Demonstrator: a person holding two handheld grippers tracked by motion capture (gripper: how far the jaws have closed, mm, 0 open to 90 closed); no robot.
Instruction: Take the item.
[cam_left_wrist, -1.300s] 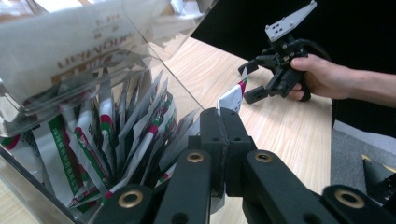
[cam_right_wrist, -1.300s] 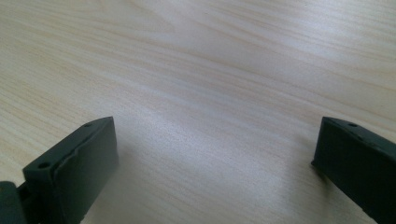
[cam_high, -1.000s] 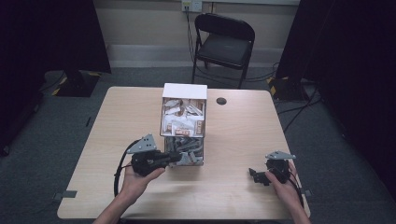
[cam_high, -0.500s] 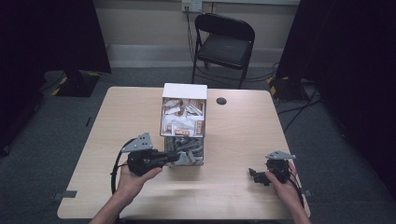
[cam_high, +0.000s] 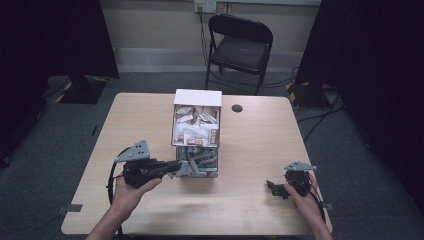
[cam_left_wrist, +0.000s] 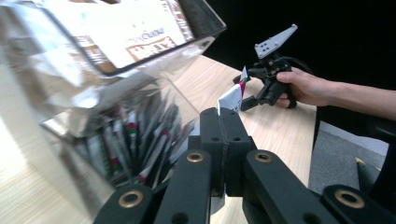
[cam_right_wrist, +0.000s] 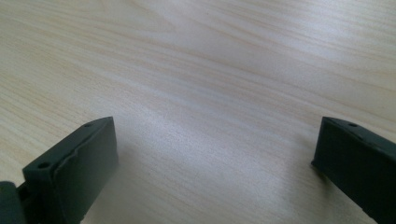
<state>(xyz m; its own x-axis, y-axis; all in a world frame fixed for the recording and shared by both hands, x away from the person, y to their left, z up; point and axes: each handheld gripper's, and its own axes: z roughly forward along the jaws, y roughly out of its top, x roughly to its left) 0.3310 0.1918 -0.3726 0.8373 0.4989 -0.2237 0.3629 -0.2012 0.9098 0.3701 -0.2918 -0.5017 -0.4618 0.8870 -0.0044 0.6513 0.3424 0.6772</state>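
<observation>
Pinching a white sachet with a red-green edge (cam_left_wrist: 232, 96), my left gripper (cam_high: 181, 167) sits clamped at the clear plastic organiser box's (cam_high: 196, 132) seven o'clock; my right gripper (cam_high: 272, 187), four o'clock, gapes empty over bare wooden table (cam_high: 255, 150).

- Ahead of you, a black folding chair (cam_high: 241, 42) stands beyond the surface (cam_high: 260, 150).
- A small dark round disc (cam_high: 237, 108) lies on the wood near its far edge.
- Cables (cam_high: 320, 112) trail over the grey floor (cam_high: 50, 150).
</observation>
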